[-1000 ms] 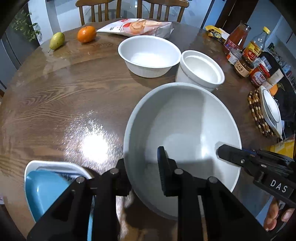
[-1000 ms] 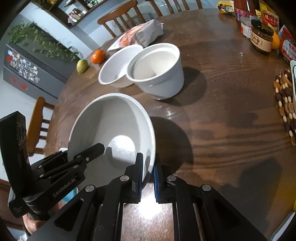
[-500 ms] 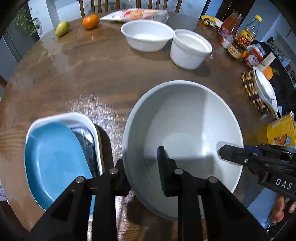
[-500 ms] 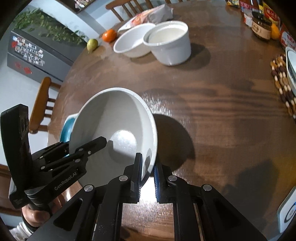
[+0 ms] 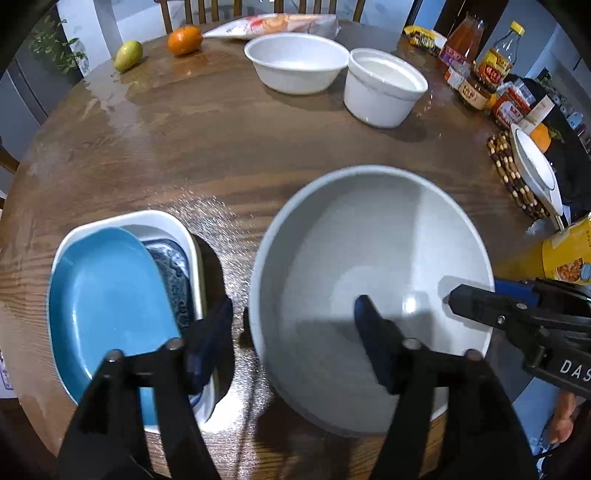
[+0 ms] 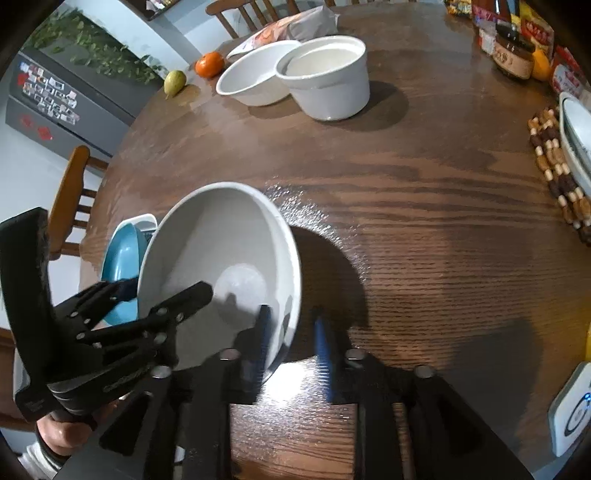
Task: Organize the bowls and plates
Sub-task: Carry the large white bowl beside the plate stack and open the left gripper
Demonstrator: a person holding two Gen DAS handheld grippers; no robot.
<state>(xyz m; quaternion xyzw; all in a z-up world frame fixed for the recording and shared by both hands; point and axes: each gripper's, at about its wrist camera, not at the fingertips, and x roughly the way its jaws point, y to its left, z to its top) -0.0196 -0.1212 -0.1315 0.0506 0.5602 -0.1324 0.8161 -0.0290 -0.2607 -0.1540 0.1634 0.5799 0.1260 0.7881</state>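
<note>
Across a round, dark-grained wooden table [image 5: 207, 147], glossy with glare, stands a big white bowl [image 5: 369, 295] near the front edge, just right of a white rectangular dish [image 5: 192, 236] holding a blue plate [image 5: 107, 295]. Both grippers straddle the bowl's rim with jaws opening: the left gripper [image 5: 295, 325] has one finger outside the rim and one inside, pads clear of it; the right gripper [image 6: 291, 332] likewise brackets the opposite rim without pinching. Farther back sit a shallower white bowl [image 5: 295, 61] and a deep white bowl [image 5: 384, 86], close together, with a pear [image 5: 128, 55], an orange [image 5: 184, 40] and a snack bag [image 5: 273, 25] behind. Wooden chairs [image 6: 70, 199] ring the table; a grey fridge [image 6: 55, 99] covered with magnets stands under trailing greenery. Jars and bottles [image 5: 480, 74] crowd the right edge, labels too small to read. "DAS" shows on the right gripper's body.
</note>
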